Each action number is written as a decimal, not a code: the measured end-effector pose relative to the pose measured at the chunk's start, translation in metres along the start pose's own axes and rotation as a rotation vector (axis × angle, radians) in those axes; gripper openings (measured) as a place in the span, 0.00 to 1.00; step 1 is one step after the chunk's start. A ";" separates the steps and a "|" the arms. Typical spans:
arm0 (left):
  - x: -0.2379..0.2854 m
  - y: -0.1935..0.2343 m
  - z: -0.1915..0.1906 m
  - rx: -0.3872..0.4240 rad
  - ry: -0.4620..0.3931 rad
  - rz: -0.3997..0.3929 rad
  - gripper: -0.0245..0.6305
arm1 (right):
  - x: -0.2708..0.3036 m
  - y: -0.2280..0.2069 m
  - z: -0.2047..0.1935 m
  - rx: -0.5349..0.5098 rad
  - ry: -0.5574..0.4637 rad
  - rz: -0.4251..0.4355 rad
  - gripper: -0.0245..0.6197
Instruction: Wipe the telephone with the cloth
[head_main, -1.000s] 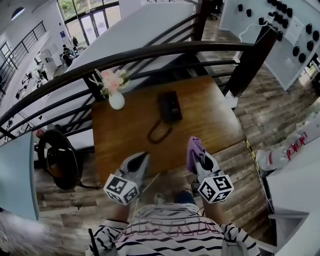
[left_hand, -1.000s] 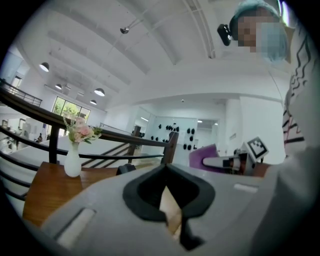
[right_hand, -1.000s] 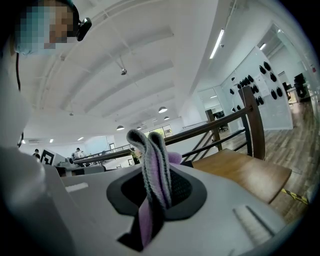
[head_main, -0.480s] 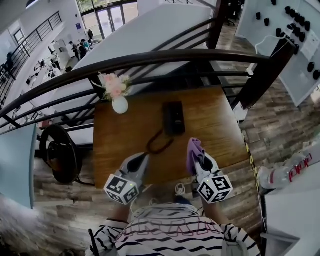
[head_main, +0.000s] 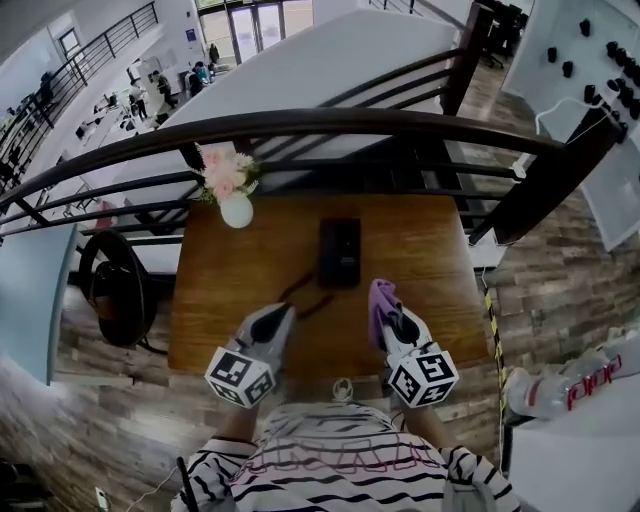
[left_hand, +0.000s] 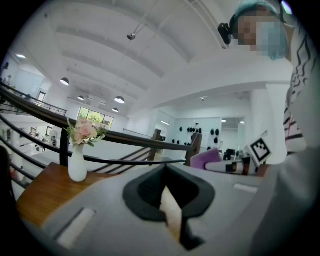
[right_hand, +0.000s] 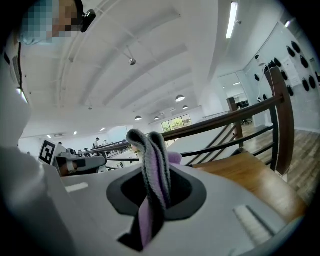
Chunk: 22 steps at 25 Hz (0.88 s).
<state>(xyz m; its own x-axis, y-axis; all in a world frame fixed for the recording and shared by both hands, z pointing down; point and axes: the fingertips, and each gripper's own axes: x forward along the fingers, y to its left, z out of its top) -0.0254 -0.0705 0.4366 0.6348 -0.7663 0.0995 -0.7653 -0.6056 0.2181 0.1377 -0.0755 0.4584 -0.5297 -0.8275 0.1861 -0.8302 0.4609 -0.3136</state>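
A black telephone (head_main: 339, 251) lies on the wooden table (head_main: 420, 260) near its middle, its coiled cord (head_main: 303, 293) trailing toward the near left. My right gripper (head_main: 384, 313) is shut on a purple cloth (head_main: 380, 300) and hovers over the table's near edge, just right of and short of the phone. In the right gripper view the cloth (right_hand: 153, 170) stands folded between the closed jaws. My left gripper (head_main: 274, 325) sits at the near edge left of the cord, jaws shut with nothing in them; its view (left_hand: 170, 210) shows them closed on empty air.
A white vase of pink flowers (head_main: 234, 195) stands at the table's far left corner. A dark curved railing (head_main: 330, 125) runs behind the table. A round black object (head_main: 115, 290) sits on the floor at the left. Plank flooring (head_main: 560, 270) surrounds the table.
The view has shifted so the table and phone sit lower and nearer. Both grippers keep their hold and their places at the near edge.
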 end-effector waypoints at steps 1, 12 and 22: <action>0.005 -0.001 -0.001 0.004 -0.001 0.013 0.04 | 0.002 -0.006 0.001 -0.003 0.006 0.012 0.12; 0.033 0.012 -0.005 -0.024 0.013 0.069 0.04 | 0.036 -0.034 0.004 -0.021 0.052 0.032 0.12; 0.048 0.054 0.010 -0.025 0.032 0.012 0.04 | 0.087 -0.031 0.002 -0.021 0.055 -0.040 0.12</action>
<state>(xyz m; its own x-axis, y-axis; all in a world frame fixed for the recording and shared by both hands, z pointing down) -0.0369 -0.1420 0.4435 0.6292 -0.7658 0.1328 -0.7700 -0.5908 0.2409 0.1175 -0.1621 0.4827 -0.5040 -0.8270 0.2489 -0.8541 0.4346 -0.2857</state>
